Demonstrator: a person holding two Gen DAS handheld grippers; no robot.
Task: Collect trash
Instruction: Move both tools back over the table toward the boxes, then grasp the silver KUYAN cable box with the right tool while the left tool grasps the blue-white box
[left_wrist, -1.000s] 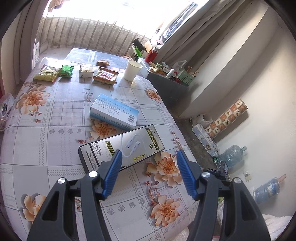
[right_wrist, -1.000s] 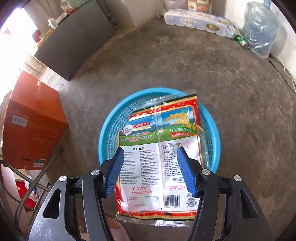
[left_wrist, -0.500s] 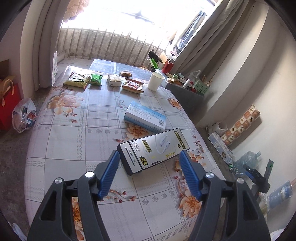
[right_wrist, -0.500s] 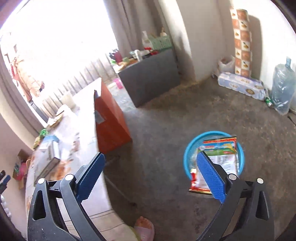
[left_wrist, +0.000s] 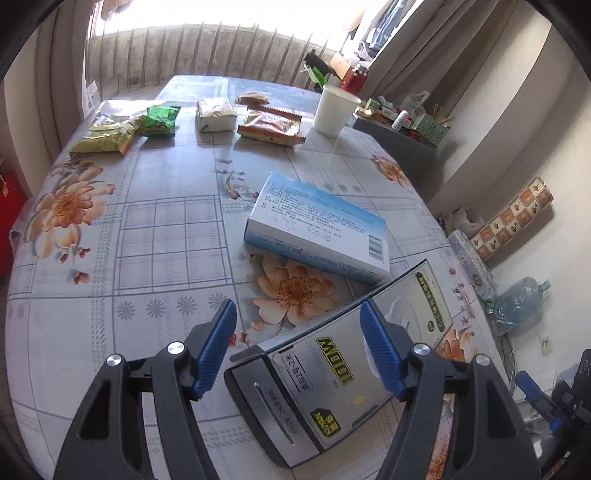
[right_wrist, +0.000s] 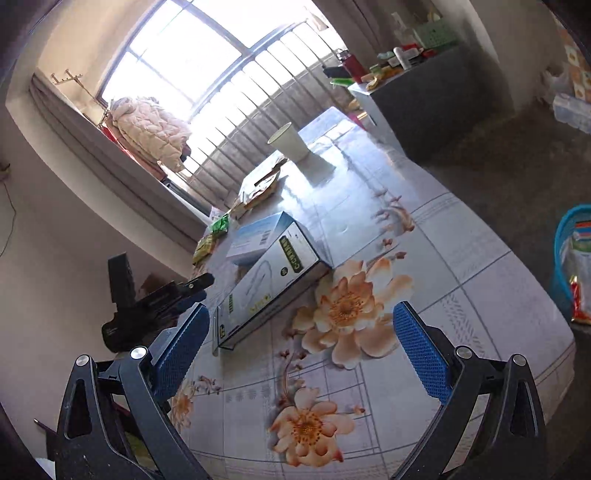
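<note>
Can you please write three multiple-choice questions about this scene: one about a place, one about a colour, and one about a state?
1. Where does the silver box lie?
A. in the basket
B. on the table, partly between the left gripper's fingers
C. on the floor

2. What colour is the basket on the floor?
A. blue
B. red
C. black

3. How is the paper cup standing?
A. tipped over
B. crushed flat
C. upright

Answers: 1 B, the left wrist view shows it on the flowered tablecloth; 2 A, its rim is blue; 3 C, its open mouth faces up.
</note>
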